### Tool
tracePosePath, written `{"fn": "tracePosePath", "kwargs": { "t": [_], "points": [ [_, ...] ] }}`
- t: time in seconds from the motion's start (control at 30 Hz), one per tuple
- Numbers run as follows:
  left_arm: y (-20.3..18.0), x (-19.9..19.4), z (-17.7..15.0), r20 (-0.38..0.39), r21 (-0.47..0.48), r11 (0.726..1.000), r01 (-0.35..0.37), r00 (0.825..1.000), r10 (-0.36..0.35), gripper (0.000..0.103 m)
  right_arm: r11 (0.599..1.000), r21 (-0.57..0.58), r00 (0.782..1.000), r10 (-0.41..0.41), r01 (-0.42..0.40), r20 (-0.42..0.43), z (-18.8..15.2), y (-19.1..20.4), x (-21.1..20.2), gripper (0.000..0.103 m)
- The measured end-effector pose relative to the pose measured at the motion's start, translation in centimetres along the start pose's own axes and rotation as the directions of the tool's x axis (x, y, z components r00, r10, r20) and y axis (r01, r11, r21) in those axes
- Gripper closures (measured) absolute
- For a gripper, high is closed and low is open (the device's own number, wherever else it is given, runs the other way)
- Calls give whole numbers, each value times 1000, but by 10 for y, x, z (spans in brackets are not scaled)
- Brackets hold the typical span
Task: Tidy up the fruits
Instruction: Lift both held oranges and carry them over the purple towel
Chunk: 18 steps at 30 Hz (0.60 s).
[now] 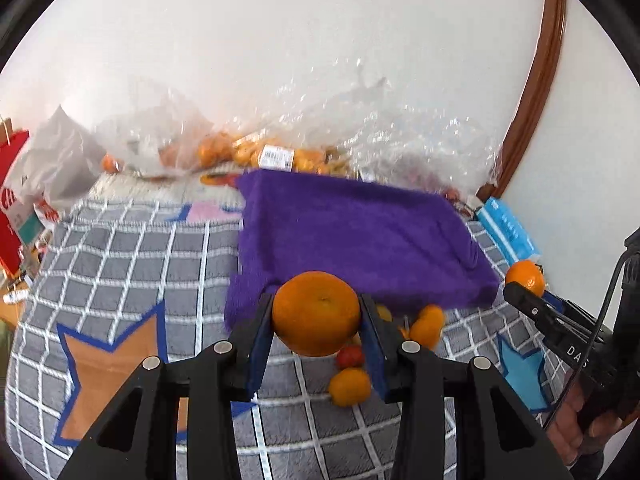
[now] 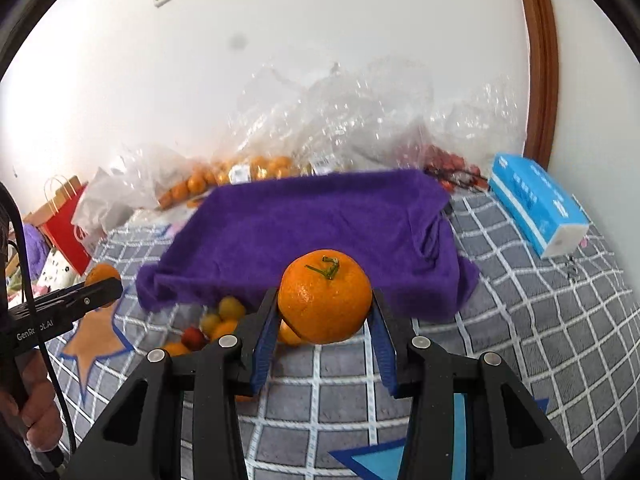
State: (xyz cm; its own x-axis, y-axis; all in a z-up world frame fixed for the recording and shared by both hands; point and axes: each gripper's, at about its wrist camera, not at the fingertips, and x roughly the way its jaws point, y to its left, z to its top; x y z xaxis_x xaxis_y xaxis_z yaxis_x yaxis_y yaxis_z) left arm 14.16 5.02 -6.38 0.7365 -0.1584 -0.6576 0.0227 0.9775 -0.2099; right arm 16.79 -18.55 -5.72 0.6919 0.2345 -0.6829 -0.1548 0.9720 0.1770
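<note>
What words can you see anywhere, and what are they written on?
"GenRobot.AI" on the left gripper, partly hidden by a cable.
"DAS" on the right gripper, cut off by a cable.
Blue tissue box: print too blurred to read.
Label on the fruit bag: barcode only, too small.
Red paper bag: white letters cut off, unreadable.

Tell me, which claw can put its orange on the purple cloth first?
Probably either: the left claw and right claw each grip an orange just before the purple cloth.
</note>
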Motion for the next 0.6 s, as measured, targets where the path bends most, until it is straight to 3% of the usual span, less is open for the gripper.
{"fn": "tracePosePath", "kwargs": {
  "t": [0.27,0.6],
  "points": [
    [-4,15,23,8,-1,1000,2,1000,-2,64,1000,-20,999,5,-4,36,25,8,8,60],
    [-4,50,54,-9,-20,1000,-1,1000,1,64,1000,2,1000,0,0,14,49,-1,47,60]
  ]
}}
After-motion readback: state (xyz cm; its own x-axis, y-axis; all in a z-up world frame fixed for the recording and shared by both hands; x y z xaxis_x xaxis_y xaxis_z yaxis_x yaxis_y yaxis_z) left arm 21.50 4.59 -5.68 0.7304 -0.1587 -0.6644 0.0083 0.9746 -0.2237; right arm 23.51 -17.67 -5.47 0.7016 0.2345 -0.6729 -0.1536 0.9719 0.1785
